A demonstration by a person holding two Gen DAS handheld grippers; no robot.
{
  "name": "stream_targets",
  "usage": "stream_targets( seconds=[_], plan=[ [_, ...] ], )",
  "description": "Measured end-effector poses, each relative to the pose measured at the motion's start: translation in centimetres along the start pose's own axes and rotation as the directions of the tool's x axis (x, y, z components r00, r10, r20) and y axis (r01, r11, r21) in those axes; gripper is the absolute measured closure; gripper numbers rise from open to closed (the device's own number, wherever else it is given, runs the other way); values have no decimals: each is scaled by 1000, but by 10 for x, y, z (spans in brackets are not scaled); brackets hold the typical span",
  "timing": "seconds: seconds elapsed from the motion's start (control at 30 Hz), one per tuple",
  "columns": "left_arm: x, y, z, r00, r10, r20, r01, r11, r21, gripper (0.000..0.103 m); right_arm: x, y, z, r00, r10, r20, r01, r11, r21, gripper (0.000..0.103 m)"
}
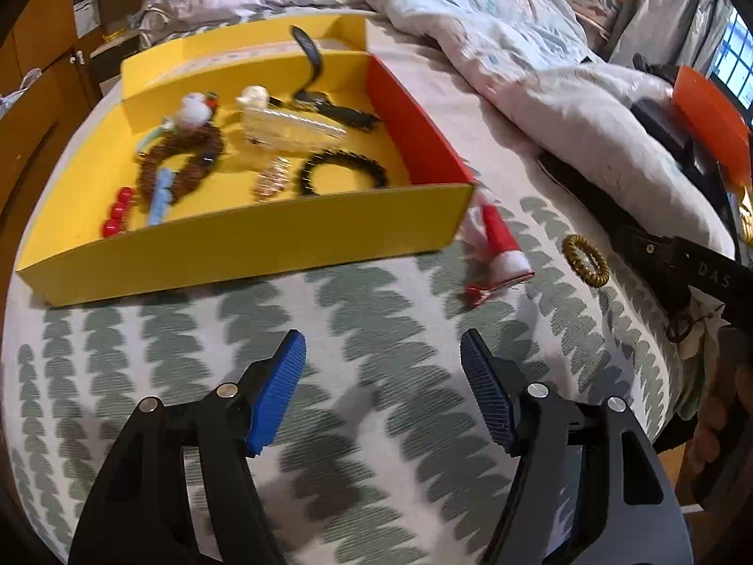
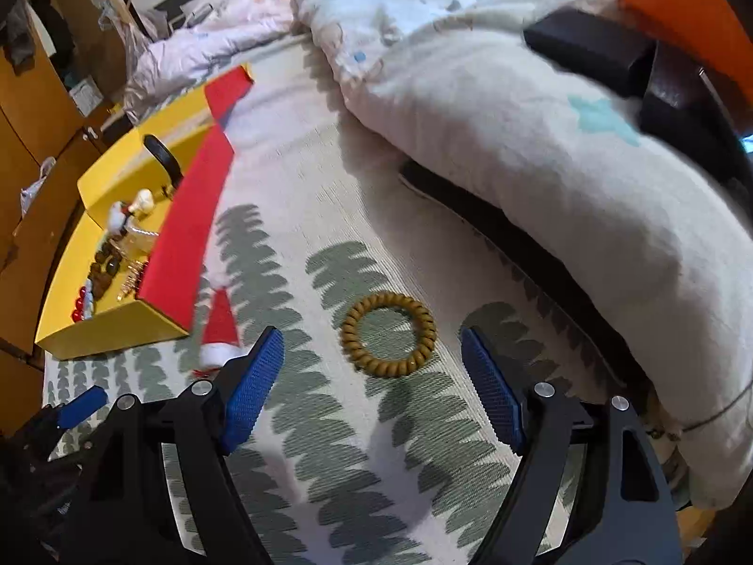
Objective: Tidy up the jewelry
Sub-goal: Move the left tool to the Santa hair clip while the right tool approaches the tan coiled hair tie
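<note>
A yellow box with a red side lies on the patterned bedspread and holds several pieces: a black bead bracelet, a brown bead bracelet, red beads, a clear case and a black watch. A red Santa-hat clip lies just outside the box's right corner. A mustard spiral hair tie lies on the bedspread, just ahead of my open, empty right gripper; it also shows in the left wrist view. My left gripper is open and empty, in front of the box.
A rumpled duvet is heaped on the right and behind. A black strap or bag lies under its edge. An orange object and a black item sit on the duvet. Wooden cupboards stand at the left.
</note>
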State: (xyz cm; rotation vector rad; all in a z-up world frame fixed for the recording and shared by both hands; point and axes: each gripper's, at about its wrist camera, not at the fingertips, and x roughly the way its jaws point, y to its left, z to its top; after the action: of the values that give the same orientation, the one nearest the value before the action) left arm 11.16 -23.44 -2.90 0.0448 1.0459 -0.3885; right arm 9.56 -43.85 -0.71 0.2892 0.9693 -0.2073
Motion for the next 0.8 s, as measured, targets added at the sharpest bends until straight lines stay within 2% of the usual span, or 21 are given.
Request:
stream_targets(
  seconds=[0.17,0.43,0.6,0.8],
  plan=[
    [14,-26,2,1000,24,12,-25,999,33,35,10,-3,2,999,-54,-9,54,998,-12,23],
    [32,-60,13,998,56,35,-59,996,72,35,26,-9,6,997,-45,-58,45,999,-1,23],
    [42,-74,20,987,148,60,-153,985,74,35,34,-11,7,995,-49,-82,50,999,5,23],
    [56,-83,23,989,140,41,-143,987,68,35,44,-7,9,992,-73,-106,72,997,-12,23]
  ],
)
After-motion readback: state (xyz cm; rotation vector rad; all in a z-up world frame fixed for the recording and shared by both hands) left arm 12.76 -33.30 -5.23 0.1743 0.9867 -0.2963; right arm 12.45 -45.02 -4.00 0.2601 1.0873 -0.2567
